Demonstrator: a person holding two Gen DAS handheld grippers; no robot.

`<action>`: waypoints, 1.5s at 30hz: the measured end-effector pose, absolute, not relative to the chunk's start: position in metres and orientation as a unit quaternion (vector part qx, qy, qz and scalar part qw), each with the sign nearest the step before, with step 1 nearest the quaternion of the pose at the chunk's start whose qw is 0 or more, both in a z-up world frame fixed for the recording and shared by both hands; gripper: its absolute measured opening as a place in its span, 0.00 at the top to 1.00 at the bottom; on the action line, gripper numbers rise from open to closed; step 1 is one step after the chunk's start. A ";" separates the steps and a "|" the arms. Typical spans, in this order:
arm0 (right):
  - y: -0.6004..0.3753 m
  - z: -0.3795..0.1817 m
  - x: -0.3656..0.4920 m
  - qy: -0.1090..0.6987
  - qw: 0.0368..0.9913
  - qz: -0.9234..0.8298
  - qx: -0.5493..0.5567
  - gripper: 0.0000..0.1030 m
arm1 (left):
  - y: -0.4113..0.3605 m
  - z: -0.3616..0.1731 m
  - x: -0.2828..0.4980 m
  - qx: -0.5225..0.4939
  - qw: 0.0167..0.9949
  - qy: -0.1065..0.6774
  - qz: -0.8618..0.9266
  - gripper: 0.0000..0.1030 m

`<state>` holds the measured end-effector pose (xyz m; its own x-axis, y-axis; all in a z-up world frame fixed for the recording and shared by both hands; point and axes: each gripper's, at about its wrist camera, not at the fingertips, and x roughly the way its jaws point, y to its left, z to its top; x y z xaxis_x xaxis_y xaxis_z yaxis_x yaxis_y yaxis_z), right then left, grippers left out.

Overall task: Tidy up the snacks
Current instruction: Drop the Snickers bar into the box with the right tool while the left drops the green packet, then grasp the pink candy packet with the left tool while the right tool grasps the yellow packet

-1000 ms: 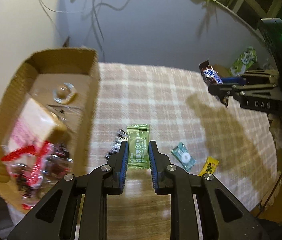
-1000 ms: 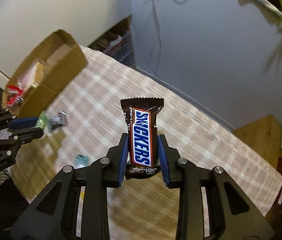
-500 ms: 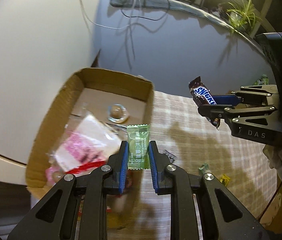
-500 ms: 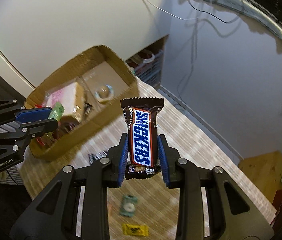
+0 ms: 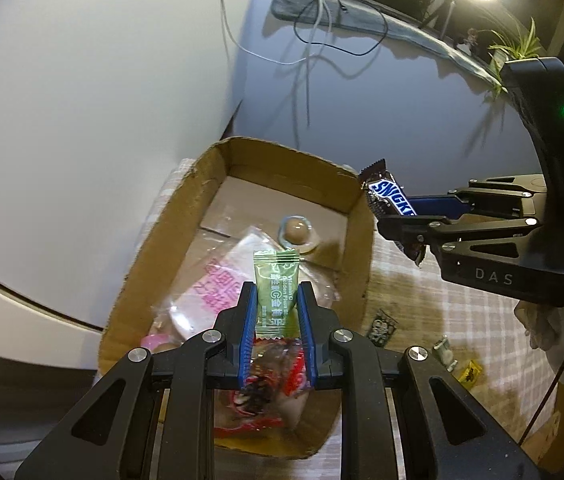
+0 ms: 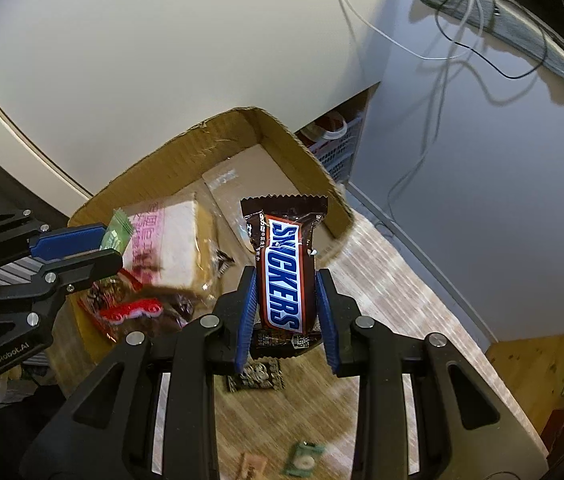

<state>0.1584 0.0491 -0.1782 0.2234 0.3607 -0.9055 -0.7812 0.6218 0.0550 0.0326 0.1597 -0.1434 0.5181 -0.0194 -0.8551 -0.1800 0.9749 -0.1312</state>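
My left gripper (image 5: 276,294) is shut on a small green candy packet (image 5: 275,288) and hangs over the near half of an open cardboard box (image 5: 356,204). My right gripper (image 6: 286,282) is shut on a brown Snickers bar (image 6: 284,264), held upright beside the box's right wall. In the left wrist view that bar (image 5: 390,200) and the right gripper (image 5: 422,220) sit just right of the box rim. The right wrist view shows the left gripper (image 6: 101,248) with the green packet (image 6: 115,234) over the box (image 6: 185,148). Inside lie a pink-printed bag (image 5: 217,284), a round wrapped sweet (image 5: 296,230) and red-wrapped snacks (image 5: 269,392).
The box stands at the left end of a checked tablecloth (image 5: 478,320). Loose on the cloth are a dark wrapped candy (image 5: 382,325), a small pale one (image 5: 444,350) and a yellow one (image 5: 470,372). A white wall (image 5: 81,100) rises close behind the box, with cables (image 5: 322,20) hanging above.
Both grippers have swung left from over the cloth to the box, each keeping its snack. The green packet now hangs over the box, and the Snickers bar has come up to its right wall.
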 end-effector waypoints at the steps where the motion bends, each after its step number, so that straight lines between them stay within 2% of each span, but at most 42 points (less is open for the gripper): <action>1: 0.053 -0.180 0.159 0.496 0.751 0.381 -0.213 0.71 | 0.162 -0.144 0.033 -0.104 0.865 0.489 0.048 0.82; 19: 0.087 -0.188 0.160 0.495 0.743 0.392 -0.224 0.70 | 0.176 -0.148 0.036 -0.103 0.861 0.493 0.065 0.81; 23: 0.085 -0.185 0.161 0.489 0.750 0.387 -0.222 0.44 | 0.177 -0.148 0.035 -0.100 0.861 0.494 0.066 0.77; 25: 0.083 -0.183 0.161 0.486 0.752 0.385 -0.223 0.42 | 0.177 -0.148 0.035 -0.099 0.861 0.494 0.068 0.77; 39: 0.049 -0.172 0.149 0.482 0.761 0.367 -0.230 0.40 | 0.161 -0.139 0.024 -0.087 0.872 0.480 0.046 0.77; 45: 0.008 -0.167 0.143 0.488 0.774 0.353 -0.196 0.40 | 0.142 -0.136 0.017 -0.078 0.873 0.481 0.025 0.74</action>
